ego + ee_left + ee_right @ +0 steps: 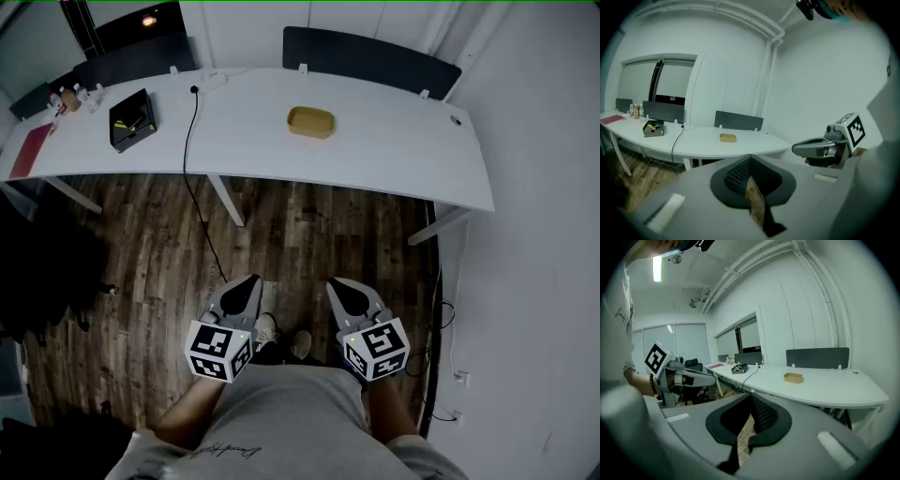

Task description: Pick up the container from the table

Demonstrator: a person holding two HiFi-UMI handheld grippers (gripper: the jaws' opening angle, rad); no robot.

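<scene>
container: shallow tan oval container [310, 122], lying on the white curved table [403, 155]
left gripper [251, 281]: jaws pressed together, empty
right gripper [339, 284]: jaws pressed together, empty
direction: container at 12 o'clock from both grippers, well apart
long axis: 9 to 3 o'clock
nearer: right gripper, I think, slightly

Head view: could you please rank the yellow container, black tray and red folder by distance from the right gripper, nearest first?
1. Yellow container, almost straight ahead of the right gripper.
2. Black tray, farther left.
3. Red folder, far left.
</scene>
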